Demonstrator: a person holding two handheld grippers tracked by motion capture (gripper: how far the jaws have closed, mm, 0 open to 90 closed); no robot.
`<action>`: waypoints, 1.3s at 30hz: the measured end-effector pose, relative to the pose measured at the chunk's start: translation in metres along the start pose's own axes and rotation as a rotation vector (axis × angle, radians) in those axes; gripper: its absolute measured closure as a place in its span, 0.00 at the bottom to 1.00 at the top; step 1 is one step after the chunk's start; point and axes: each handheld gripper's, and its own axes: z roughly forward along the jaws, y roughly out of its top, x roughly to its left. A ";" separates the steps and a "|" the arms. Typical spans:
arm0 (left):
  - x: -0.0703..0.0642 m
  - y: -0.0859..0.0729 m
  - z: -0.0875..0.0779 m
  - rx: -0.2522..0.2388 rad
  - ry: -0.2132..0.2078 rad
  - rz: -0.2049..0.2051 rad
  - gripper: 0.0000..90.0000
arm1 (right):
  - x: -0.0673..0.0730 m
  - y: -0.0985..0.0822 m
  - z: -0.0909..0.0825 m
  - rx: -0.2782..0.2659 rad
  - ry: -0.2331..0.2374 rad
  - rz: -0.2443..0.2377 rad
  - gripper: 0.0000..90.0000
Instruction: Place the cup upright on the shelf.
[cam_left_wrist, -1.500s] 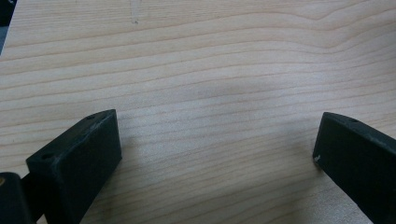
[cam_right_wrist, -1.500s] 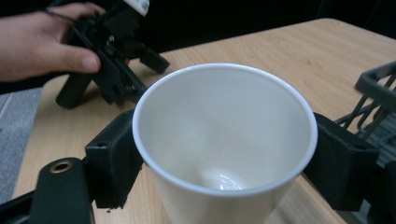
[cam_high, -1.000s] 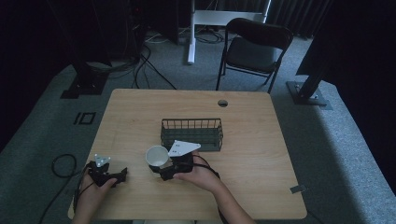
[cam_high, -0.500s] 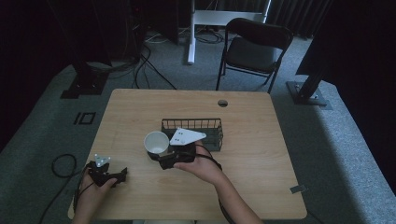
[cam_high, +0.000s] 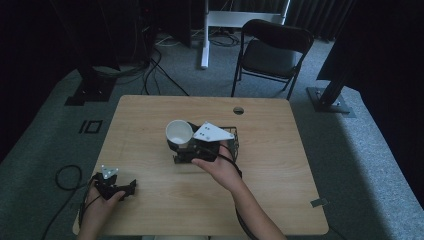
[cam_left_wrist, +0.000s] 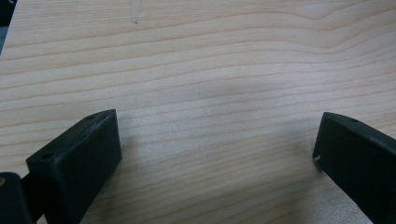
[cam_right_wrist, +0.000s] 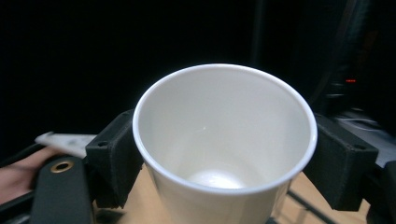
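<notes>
Dark room all round: a folding chair (cam_high: 272, 47) sits at twelve o'clock behind the wooden table (cam_high: 150, 115), on grey carpet with loose cables. From above, the right gripper (cam_high: 182, 145) has carried the white paper cup (cam_high: 179, 132) up and away from the person since a moment ago, now just left of the wire basket (cam_high: 231, 139). The left gripper (cam_high: 131, 187) rests at seven o'clock as before.

Left gripper view: jaws wide apart over bare wood grain.

Right gripper view: both jaws press the cup's (cam_right_wrist: 224, 144) sides, its mouth tilted toward the camera, black background behind.
</notes>
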 end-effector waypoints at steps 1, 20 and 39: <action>0.000 0.000 0.000 0.000 0.000 0.000 0.01 | -0.002 0.001 0.000 0.000 -0.024 -0.003 0.22; 0.000 0.000 0.000 -0.002 0.001 -0.001 0.01 | -0.042 -0.021 0.008 0.081 -0.330 0.091 0.22; 0.000 0.000 0.000 -0.002 0.001 -0.001 0.01 | -0.052 -0.061 0.034 0.203 -0.362 0.146 0.22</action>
